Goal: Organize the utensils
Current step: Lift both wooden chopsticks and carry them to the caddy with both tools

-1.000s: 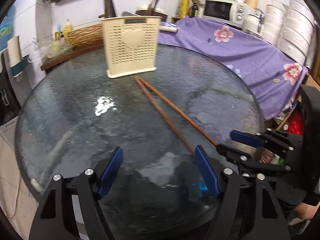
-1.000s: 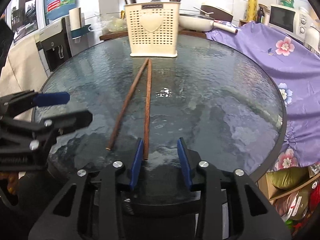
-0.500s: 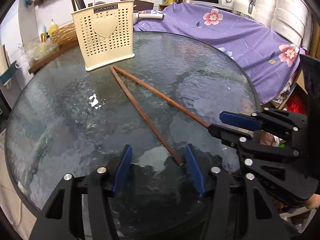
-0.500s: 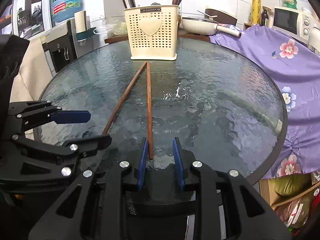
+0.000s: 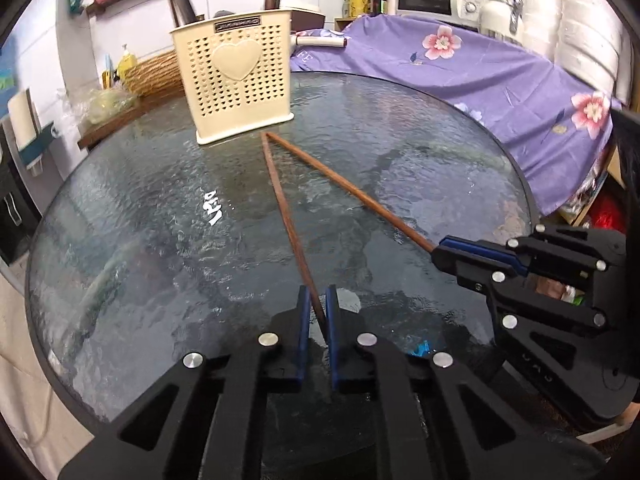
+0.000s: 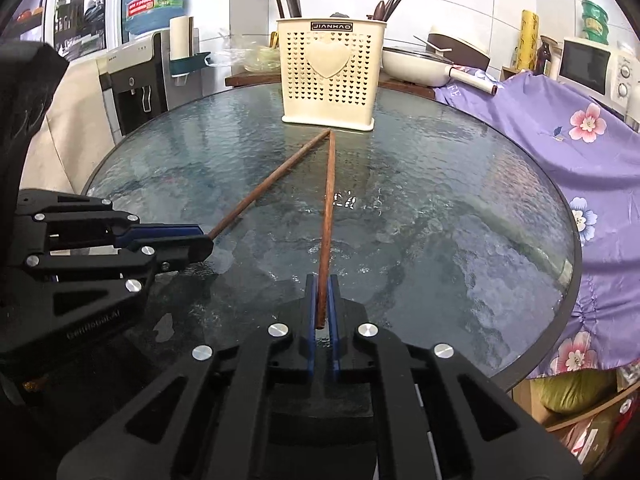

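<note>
Two grippers each pinch one wooden chopstick on a round glass table.

On the glass table (image 5: 460, 168) a cream perforated utensil holder (image 5: 236, 80) stands upright at the far side. The left gripper (image 5: 316, 312) is closing on the near end of the left chopstick (image 5: 286, 216); the right gripper (image 6: 322, 304) is clamped on the right chopstick (image 6: 328, 208). Both far tips meet just before the holder.
</note>
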Tool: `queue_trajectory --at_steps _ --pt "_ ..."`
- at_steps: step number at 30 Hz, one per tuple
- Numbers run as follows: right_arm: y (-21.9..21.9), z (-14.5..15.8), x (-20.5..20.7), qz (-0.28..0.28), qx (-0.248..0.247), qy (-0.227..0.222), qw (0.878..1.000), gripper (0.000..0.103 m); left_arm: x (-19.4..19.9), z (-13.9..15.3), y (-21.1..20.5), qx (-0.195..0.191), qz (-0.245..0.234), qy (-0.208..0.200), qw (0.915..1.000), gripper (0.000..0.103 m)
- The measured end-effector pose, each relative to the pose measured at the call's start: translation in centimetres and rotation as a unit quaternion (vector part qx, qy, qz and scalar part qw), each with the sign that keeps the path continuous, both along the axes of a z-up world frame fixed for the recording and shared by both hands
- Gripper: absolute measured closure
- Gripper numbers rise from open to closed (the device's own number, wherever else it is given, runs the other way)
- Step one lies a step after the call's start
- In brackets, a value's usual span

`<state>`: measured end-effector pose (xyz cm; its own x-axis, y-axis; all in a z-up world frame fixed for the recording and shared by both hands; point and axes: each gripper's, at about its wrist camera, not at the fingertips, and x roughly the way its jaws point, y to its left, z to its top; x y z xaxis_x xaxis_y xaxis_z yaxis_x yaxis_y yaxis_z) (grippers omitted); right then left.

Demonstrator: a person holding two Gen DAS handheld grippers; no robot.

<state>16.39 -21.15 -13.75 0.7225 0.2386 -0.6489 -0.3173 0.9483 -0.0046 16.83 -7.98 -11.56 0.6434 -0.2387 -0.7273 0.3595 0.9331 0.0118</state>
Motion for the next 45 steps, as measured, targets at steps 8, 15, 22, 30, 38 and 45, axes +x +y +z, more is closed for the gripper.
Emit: queue_trajectory --at_steps 8,15,22,30,38,45 --pt "-0.7 3.3 -1.2 -0.015 0.019 -0.054 0.998 0.098 -0.8 2.2 2.1 -0.03 0.019 -0.028 0.999 0.097" --pt "-1.2 8.4 -1.5 -0.015 0.045 -0.111 0.993 0.098 -1.6 8.2 4.6 -0.07 0.051 -0.114 0.9897 0.098" --pt "-1.0 13.7 0.0 0.002 0.057 -0.166 0.984 0.098 -0.7 13.7 5.5 -0.104 0.055 -0.183 0.9761 0.099" --pt "-0.5 15.9 2.4 0.01 0.059 -0.175 0.983 0.098 0.6 13.6 6.7 -0.12 0.063 -0.162 0.9774 0.099" --pt "-0.3 16.1 2.4 0.014 0.062 -0.177 0.982 0.098 1.0 8.6 9.4 -0.08 0.071 -0.069 0.9918 0.06" --pt "0.2 15.4 1.9 0.01 0.063 -0.17 0.983 0.098 -0.6 3.9 9.7 -0.028 0.048 -0.019 0.9983 0.06"
